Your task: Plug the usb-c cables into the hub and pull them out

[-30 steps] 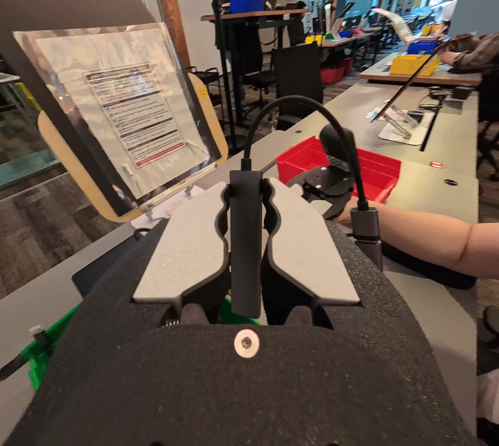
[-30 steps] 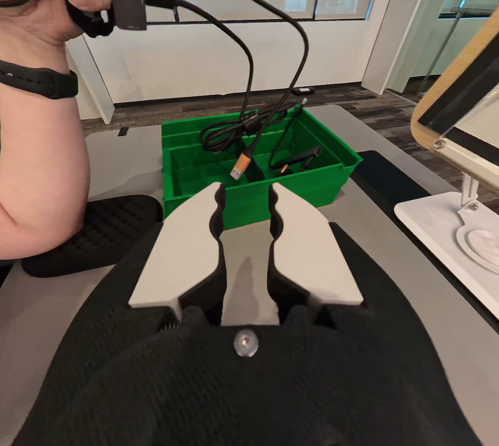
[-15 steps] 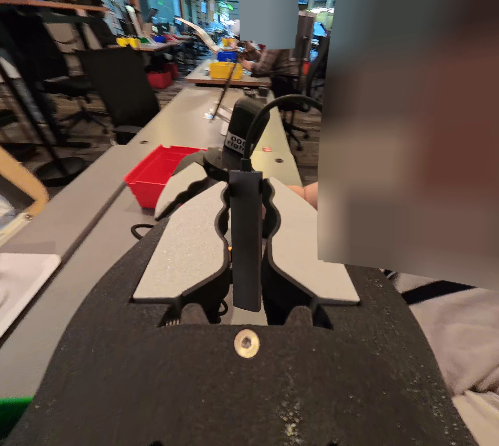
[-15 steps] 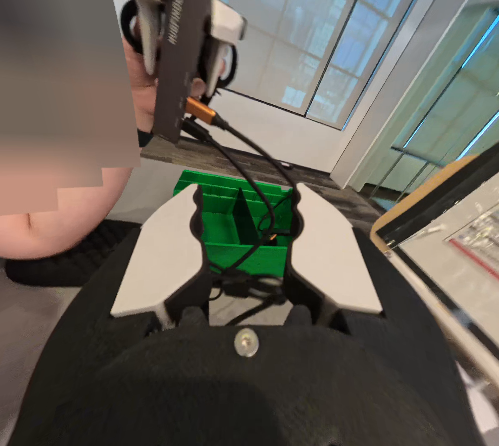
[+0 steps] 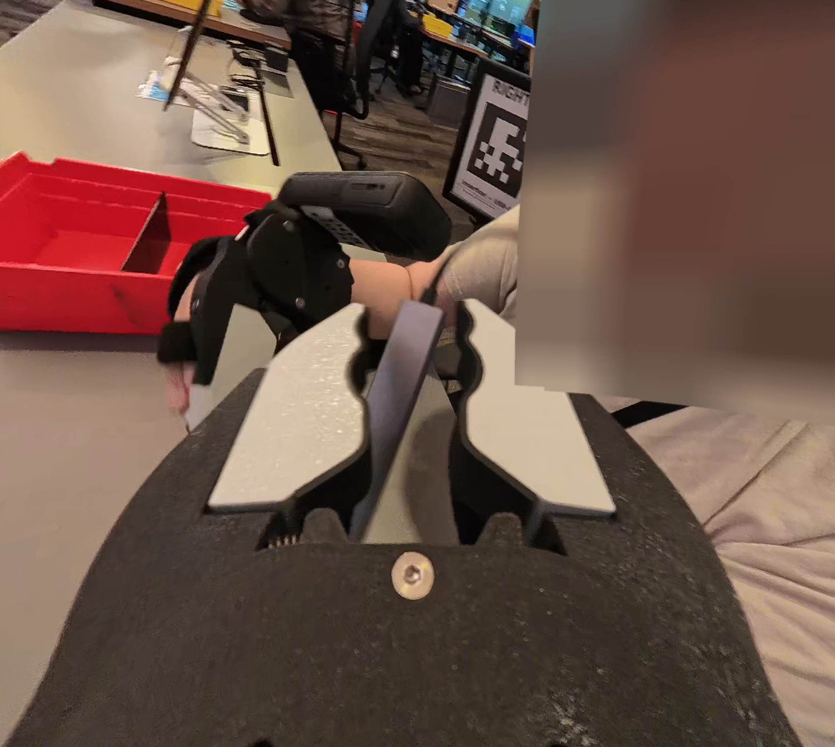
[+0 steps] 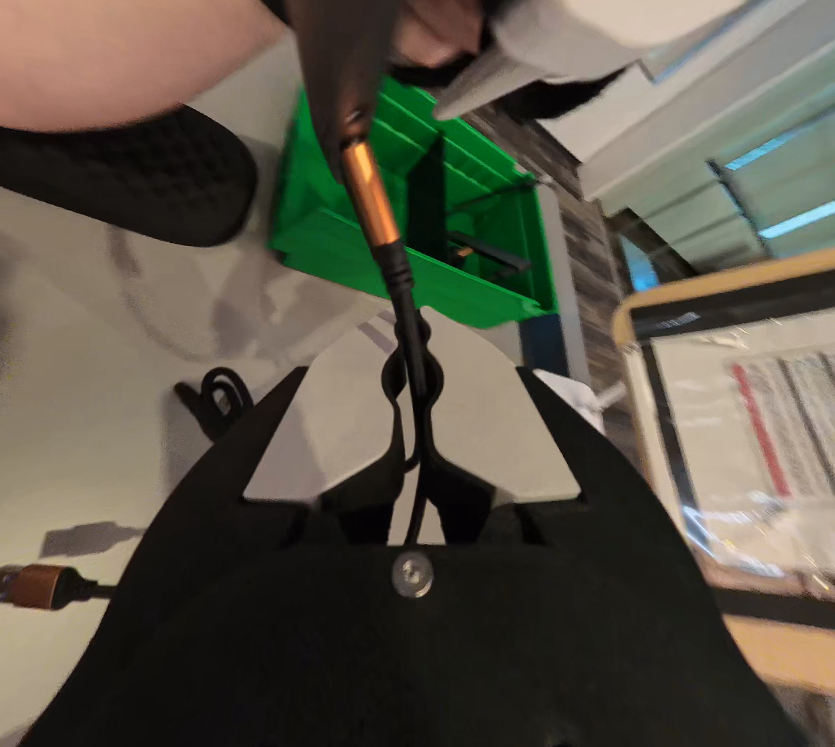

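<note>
My left gripper (image 5: pixel 409 309) holds the dark grey hub (image 5: pixel 397 404) in the air. The hub sits skewed between the jaws, low against the left finger and high near the right one. My right gripper (image 6: pixel 413 345) is shut on a black cable (image 6: pixel 409 332) just behind its orange plug (image 6: pixel 368 192). The plug sits in the end of the hub (image 6: pixel 343 24), and the cable runs taut. The right gripper's body also shows in the left wrist view (image 5: pixel 289 268). A second orange plug (image 6: pixel 31 587) lies on the table at the lower left.
A green bin (image 6: pixel 452 287) with more cables stands beyond the hub. A coiled black cable (image 6: pixel 217 395), a black wrist rest (image 6: pixel 122 178) and a document stand (image 6: pixel 723 409) are nearby. A red bin (image 5: pixel 90 237) lies beyond the right gripper. Left tips to right tips: about 12 cm.
My right gripper went from open to shut on the cable behind the orange plug. The hub has skewed between my left jaws, which stand wider apart. Both views have swung.
</note>
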Action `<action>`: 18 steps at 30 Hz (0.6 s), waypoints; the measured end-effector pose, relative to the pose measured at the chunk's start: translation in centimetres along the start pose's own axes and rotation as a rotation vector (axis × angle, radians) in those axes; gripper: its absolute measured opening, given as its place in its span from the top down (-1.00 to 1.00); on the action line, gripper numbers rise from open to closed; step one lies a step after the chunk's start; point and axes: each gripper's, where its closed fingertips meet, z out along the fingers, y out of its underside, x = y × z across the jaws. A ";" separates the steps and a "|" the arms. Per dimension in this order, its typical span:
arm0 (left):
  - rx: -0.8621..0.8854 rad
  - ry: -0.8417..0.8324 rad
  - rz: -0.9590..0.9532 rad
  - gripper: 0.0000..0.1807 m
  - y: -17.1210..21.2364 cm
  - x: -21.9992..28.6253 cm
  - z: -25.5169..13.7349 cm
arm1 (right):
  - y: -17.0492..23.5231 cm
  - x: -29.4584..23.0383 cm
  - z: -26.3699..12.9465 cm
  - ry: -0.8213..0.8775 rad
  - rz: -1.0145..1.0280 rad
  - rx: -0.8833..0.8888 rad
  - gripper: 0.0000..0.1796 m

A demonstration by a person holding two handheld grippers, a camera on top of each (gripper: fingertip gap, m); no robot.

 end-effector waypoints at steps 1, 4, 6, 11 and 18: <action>0.013 -0.023 -0.025 0.47 -0.1 -0.5 -0.5 | 0.7 1.2 -0.1 0.069 -0.006 -0.037 1.00; 0.081 -0.144 -0.072 0.40 -0.5 -2.0 -2.7 | 2.6 3.7 -0.8 0.218 -0.016 -0.144 1.00; 0.112 -0.253 -0.118 0.41 -0.3 -3.5 -4.2 | 4.0 5.0 -1.1 0.300 -0.045 -0.233 0.99; 0.150 -0.545 -0.321 0.36 1.6 -8.7 -7.8 | 6.4 7.8 -2.2 0.470 -0.024 -0.346 0.99; 0.254 -0.417 -0.500 0.26 2.3 -12.4 -5.9 | 7.1 12.4 -6.8 0.803 0.056 -0.360 0.99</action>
